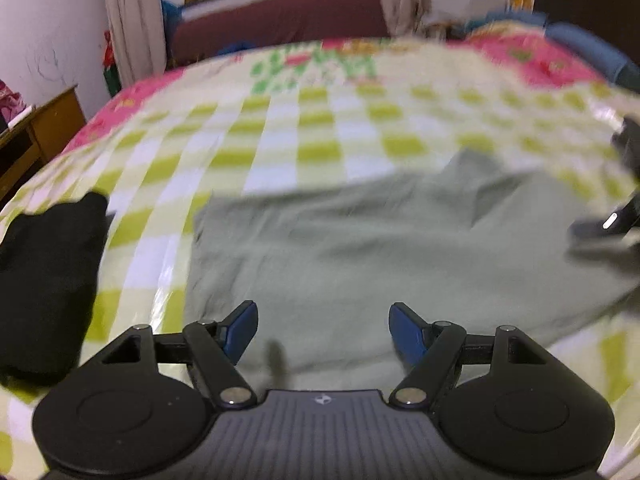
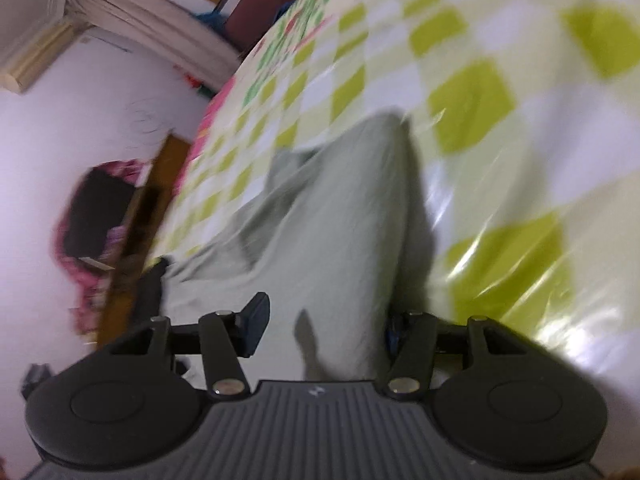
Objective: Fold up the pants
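The bed (image 1: pixel 280 128) is covered by a glossy sheet, checked in green and white, with pink edges. The grey-green pants (image 1: pixel 360 240) are spread on it. At nine o'clock from them, a black garment (image 1: pixel 48 280) is laid.

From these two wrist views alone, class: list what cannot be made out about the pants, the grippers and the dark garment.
- Pants: left wrist view is blurred and the gripper body covers their near edge, so fold layers are unclear.
- Right gripper: in its own view, cloth covers the right-hand finger; whether it grips cannot be told.
- Right gripper: left wrist view, cut off by the right edge, smeared.
- Black garment: cut off at the left edge; its type is unclear.
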Available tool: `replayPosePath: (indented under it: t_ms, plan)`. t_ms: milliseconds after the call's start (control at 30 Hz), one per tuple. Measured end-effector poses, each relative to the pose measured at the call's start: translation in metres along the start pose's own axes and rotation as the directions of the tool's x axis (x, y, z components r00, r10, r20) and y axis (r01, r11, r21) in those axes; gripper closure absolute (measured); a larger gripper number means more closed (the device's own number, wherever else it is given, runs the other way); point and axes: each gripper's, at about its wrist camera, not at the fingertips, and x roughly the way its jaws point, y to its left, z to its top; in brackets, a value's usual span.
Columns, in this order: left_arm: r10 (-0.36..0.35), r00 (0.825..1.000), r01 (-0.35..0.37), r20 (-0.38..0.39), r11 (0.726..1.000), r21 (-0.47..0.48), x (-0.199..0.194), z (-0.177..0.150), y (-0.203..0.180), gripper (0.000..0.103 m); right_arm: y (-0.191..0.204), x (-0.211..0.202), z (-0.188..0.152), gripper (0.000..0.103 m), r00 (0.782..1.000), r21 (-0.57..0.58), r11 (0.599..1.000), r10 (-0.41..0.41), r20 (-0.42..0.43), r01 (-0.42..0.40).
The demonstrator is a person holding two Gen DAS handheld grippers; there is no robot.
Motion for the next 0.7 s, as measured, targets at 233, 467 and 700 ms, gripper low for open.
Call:
replayPosePath:
  t_ms: [233, 467, 700]
  plan:
    - [-0.025, 0.995, 0.039, -0.099, 0.990, 0.135, 0.035, 0.007, -0.044, 0.015, -0.014, -0.018, 0.001, 0.099, 0.992, 0.087, 0.996, 0.004, 0.123, -0.014]
    - [-0.175, 0.981, 0.189, -0.079, 0.953, 0.238, 0.015, 0.012, -0.107, 0.015, -0.026, -0.070, -0.008, 0.099, 0.968, 0.110, 0.988, -0.126, 0.216, 0.104]
    - [-0.250, 0.967, 0.223, 0.044, 0.918, 0.328, 0.036, 0.058, -0.171, 0.014, -0.042, -0.103, -0.024, 0.099, 0.950, 0.189, 0.974, -0.176, 0.258, 0.129]
